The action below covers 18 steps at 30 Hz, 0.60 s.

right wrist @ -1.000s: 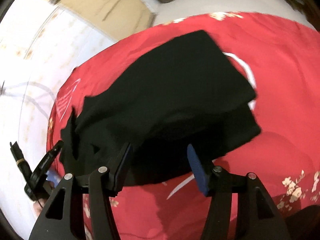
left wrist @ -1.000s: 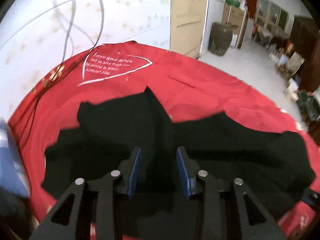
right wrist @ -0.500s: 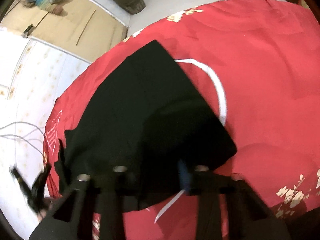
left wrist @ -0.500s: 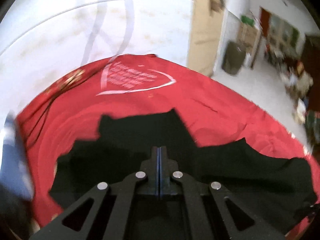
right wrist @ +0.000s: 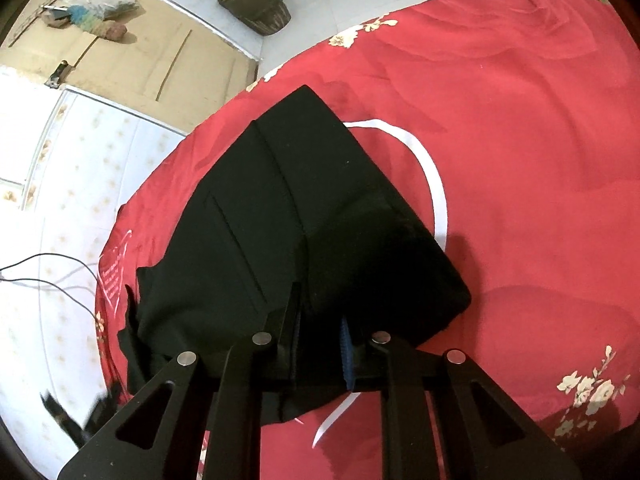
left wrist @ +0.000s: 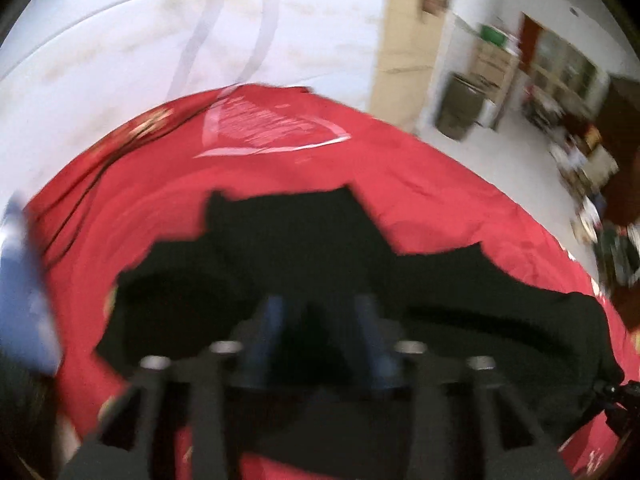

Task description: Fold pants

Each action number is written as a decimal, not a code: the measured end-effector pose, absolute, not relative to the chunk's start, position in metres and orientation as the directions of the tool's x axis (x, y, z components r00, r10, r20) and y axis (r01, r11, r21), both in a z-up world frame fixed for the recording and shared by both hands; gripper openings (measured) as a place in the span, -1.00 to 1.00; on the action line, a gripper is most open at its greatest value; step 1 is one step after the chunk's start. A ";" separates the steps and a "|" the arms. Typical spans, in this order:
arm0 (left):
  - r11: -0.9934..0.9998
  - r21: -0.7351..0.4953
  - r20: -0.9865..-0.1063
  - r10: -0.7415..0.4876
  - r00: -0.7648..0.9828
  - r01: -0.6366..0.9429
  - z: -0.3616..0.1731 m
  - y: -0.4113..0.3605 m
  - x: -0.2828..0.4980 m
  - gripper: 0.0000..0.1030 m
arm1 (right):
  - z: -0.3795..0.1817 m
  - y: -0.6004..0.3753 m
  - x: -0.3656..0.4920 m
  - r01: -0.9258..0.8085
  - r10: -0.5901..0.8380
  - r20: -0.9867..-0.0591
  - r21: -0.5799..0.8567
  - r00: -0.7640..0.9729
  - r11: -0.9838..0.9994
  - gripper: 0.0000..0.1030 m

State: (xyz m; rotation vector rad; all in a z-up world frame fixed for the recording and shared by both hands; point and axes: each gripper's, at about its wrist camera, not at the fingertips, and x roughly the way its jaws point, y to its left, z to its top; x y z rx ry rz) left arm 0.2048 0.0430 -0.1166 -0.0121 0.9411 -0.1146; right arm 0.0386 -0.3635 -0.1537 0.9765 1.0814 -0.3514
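Note:
The black pants (left wrist: 328, 264) lie on a red bedspread (left wrist: 400, 168), partly folded over themselves. In the left wrist view, which is blurred, my left gripper (left wrist: 320, 332) is open over the near part of the pants, with nothing between its blue pads. In the right wrist view the pants (right wrist: 304, 216) form a folded wedge. My right gripper (right wrist: 320, 344) has its pads close together, pinching the near edge of the black cloth.
The bedspread (right wrist: 520, 120) has a white heart print (left wrist: 276, 132) and flower motifs (right wrist: 588, 392). A white wall with cables (right wrist: 48, 272) runs along the bed's far side. Tiled floor with a dark bin (right wrist: 256, 0) lies beyond.
My left gripper, shut half a second ago, has opened and is moving. My right gripper has narrowed from wide open onto the pants' edge, and the folded layer lies flatter.

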 end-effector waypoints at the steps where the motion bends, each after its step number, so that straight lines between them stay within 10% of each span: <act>1: 0.992 -0.051 -0.814 -0.107 0.572 0.112 -0.119 0.030 0.220 0.04 | -0.155 -0.364 0.038 0.671 0.202 -0.862 0.492 0.464 0.555 -0.69; 7: 0.983 0.069 -0.871 -0.024 0.491 0.171 -0.148 -0.021 0.280 -0.08 | -0.158 -0.363 0.043 0.669 0.195 -0.868 0.480 0.458 0.568 -0.69; 9: 0.975 0.146 -0.871 0.047 0.490 0.167 -0.155 -0.023 0.282 -0.86 | -0.158 -0.363 0.045 0.666 0.190 -0.868 0.477 0.458 0.574 -0.69; 18: 0.993 -0.094 -0.782 -0.032 0.623 -0.067 -0.105 0.088 0.218 -0.88 | -0.151 -0.364 0.044 0.647 0.185 -0.847 0.506 0.498 0.571 -0.84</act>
